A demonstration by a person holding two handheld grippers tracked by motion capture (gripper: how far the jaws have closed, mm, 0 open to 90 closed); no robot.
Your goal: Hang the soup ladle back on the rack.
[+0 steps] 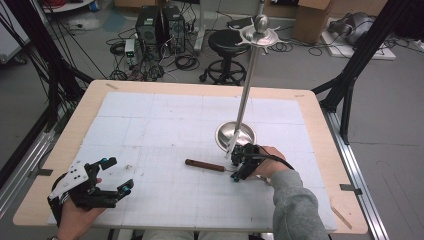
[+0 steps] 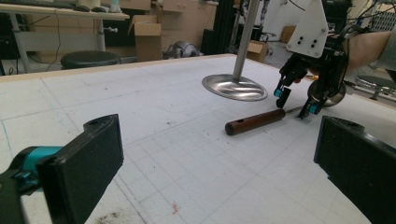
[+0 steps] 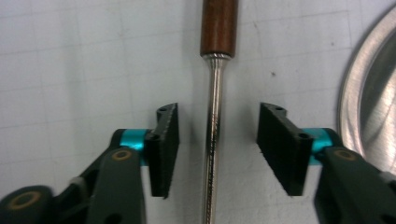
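Note:
A utensil with a brown wooden handle (image 1: pixel 205 165) (image 2: pixel 254 121) (image 3: pixel 218 28) and a thin metal shaft (image 3: pixel 214 140) lies flat on the white gridded mat. My right gripper (image 1: pixel 235 175) (image 2: pixel 295 102) (image 3: pixel 218 112) points down over the shaft. Its jaws stand one on each side of the shaft, with a gap on both sides, so it is open. My left gripper (image 1: pixel 119 174) (image 2: pixel 217 126) rests near the table's front left, wide open, with nothing between its jaws.
A metal stand with a round base (image 1: pixel 235 135) (image 2: pixel 233 87) (image 3: pixel 373 93) and a tall pole (image 1: pixel 247 85) rises just behind the right gripper. The wooden table edge (image 1: pixel 320 130) frames the mat. A stool (image 1: pixel 227 42) and computers stand on the floor beyond.

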